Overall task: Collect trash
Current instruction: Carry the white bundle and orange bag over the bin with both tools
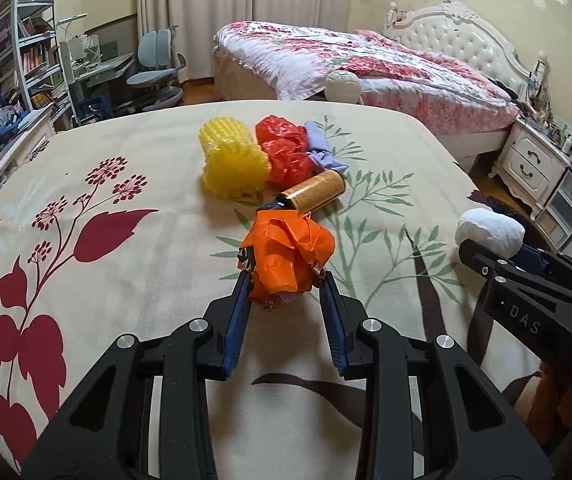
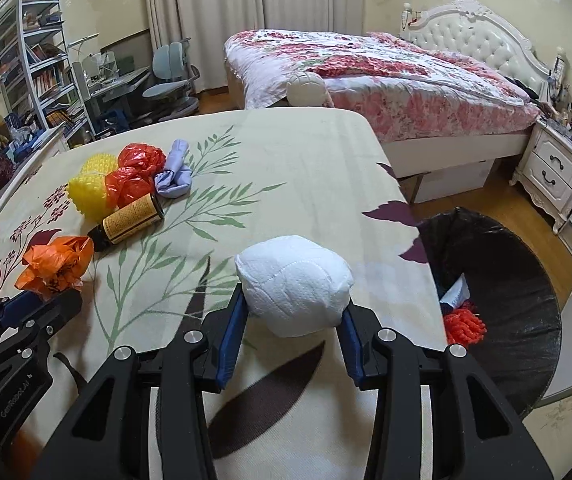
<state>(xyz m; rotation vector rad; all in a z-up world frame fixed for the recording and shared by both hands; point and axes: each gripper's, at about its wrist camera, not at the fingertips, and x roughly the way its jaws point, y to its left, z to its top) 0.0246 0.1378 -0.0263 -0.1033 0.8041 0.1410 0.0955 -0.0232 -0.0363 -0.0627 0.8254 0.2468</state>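
**Both grippers loaded with trash over the floral bed cover**

While the left gripper (image 1: pixel 286 280) has its jaws clamped on a crumpled orange plastic bag (image 1: pixel 288 254), the right gripper (image 2: pixel 294 312) has its jaws pressed against the two sides of a white wad of tissue (image 2: pixel 294 284). Both sit over a bed (image 2: pixel 269 168) covered in a cream cloth printed with green sprigs and dark red leaves.

Farther back on that cover lies a small heap of rubbish: a yellow foam net (image 1: pixel 231 160), a red plastic bag (image 1: pixel 283 152) touching it, a scrunched lilac bag (image 1: pixel 322 148) just beside the red one, and a brown bottle with a yellow label (image 1: pixel 312 192) lying on its side in front of them, its dark neck pointing toward the orange bag.

Seen from the right wrist, a bin lined with a black bag (image 2: pixel 526 280) stands on the floor just beside the bed's right edge. Inside it show a red-orange foam net (image 2: pixel 464 324) and a scrap of white paper (image 2: pixel 456 294).
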